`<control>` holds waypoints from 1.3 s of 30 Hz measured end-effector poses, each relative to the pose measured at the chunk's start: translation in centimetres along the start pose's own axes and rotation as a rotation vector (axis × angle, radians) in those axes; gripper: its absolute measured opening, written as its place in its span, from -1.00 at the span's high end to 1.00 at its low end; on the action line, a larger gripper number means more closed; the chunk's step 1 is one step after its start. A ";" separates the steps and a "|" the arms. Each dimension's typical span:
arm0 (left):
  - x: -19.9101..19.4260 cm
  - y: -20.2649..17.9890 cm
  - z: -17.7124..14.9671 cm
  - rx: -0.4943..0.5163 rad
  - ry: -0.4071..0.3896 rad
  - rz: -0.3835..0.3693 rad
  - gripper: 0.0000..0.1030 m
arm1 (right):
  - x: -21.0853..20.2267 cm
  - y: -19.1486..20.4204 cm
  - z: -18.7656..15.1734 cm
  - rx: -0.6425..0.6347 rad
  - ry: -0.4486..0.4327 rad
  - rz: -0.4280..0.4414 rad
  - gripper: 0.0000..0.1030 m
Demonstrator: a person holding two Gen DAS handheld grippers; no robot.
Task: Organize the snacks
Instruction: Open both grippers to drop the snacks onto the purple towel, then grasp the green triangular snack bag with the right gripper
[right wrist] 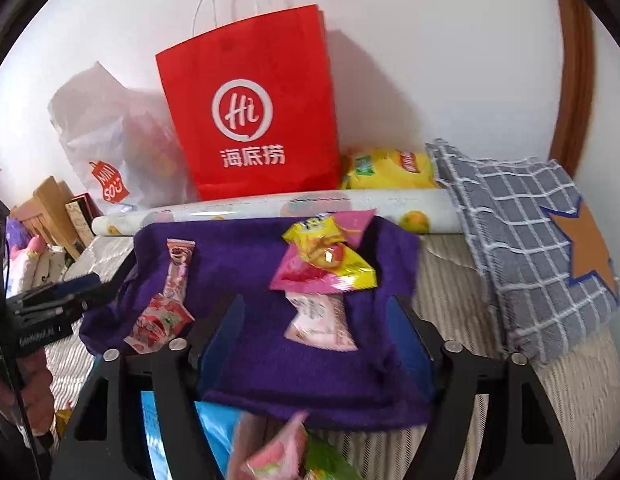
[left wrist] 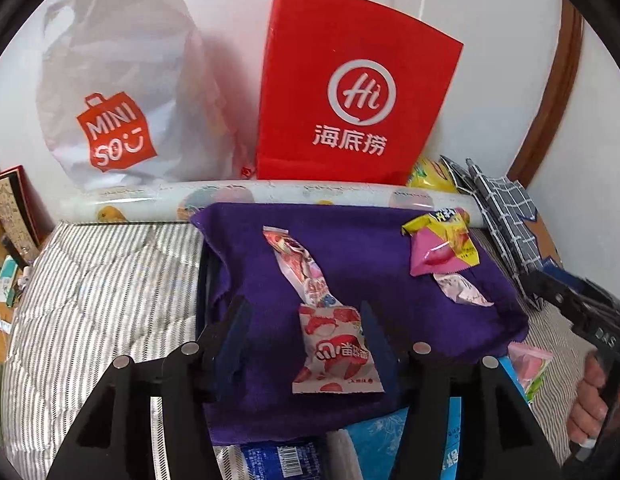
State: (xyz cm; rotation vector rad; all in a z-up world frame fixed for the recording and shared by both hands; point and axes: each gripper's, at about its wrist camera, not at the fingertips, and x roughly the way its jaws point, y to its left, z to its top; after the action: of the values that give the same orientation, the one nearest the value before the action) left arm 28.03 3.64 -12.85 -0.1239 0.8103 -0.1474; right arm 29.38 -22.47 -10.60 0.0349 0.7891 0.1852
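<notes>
We've got two wrist fisheyes, each looking forward and down along its own fingers, pretty close over the purple cloth (left wrist: 349, 240) on the striped bedding (left wrist: 110, 280). The left one sits further left, the right one further right, and both face the wall. Both share the cloth and the red paper bag (right wrist: 250, 120), and each catches the other gripper at its edge.

Black plastic claw frames w/ dark blue finger pads (left wrist: 234, 332), round silver screws at pivots; white lettering on left claw (right wrist: 50, 312) body side
</notes>
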 end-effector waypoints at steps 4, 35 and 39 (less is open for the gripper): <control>-0.5 0.3 0.1 -0.021 -0.009 -0.019 -0.07 | -2.0 -1.7 -1.7 0.048 0.016 -0.018 -0.21; -9.1 1.9 -4.5 0.028 -0.068 0.068 -0.07 | -7.3 -0.6 -11.4 0.017 0.140 -0.024 0.45; -10.2 2.0 -6.4 0.051 -0.063 0.115 -0.07 | -7.0 -0.2 -13.3 0.010 0.174 -0.010 0.43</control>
State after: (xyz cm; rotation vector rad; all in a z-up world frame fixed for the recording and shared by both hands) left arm 16.59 7.07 -10.25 -0.0333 0.7478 -0.0559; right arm 15.16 -24.45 -15.09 0.0245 0.9637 0.1766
